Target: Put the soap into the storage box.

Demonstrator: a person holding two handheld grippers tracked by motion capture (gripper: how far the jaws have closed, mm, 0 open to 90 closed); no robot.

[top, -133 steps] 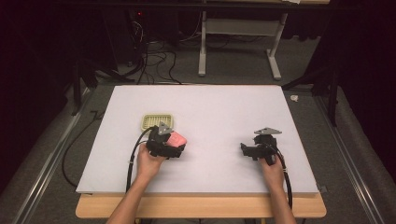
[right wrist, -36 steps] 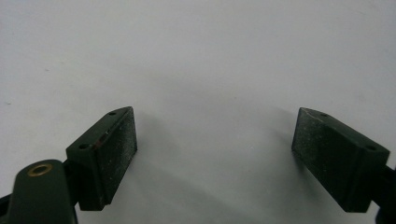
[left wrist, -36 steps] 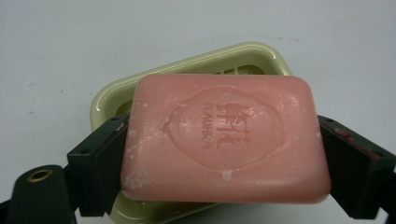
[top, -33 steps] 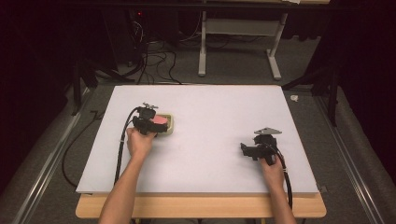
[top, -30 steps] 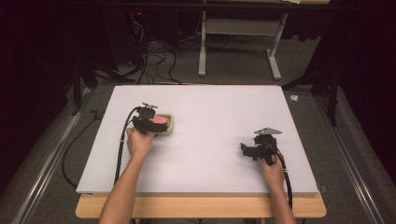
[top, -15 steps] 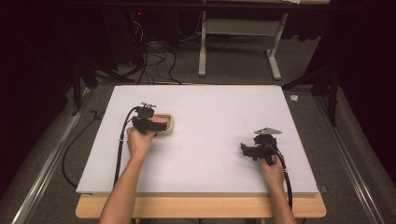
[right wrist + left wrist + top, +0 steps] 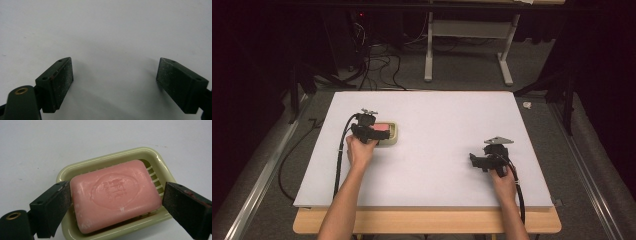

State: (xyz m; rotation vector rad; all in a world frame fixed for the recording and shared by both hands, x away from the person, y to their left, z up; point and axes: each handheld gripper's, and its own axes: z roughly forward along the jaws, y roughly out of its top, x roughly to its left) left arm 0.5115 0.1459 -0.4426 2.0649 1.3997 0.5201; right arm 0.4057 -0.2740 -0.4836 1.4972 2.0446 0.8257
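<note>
A pink bar of soap [image 7: 115, 195] lies flat in a pale green soap dish [image 7: 100, 157] on the white table. My left gripper [image 7: 117, 187] straddles the soap end to end. Its jaws have just been opening: the right pad stands a little off the soap and the left pad sits at its edge without pressing. In the high view the left gripper [image 7: 369, 131] is at the table's left, over the dish [image 7: 393, 139] with the soap [image 7: 380, 128] in it. My right gripper [image 7: 477, 161] rests open on the table at the right, with bare table between its fingers [image 7: 115, 65].
The white table top [image 7: 437, 125] stretches wide between the two hands. Black cables trail from each gripper toward the front edge. Table legs and cables stand on the dark floor beyond the far edge.
Since the oldest frame the left hand has carried the soap from in front of the dish to the dish. Over the last second neither hand has shifted.
</note>
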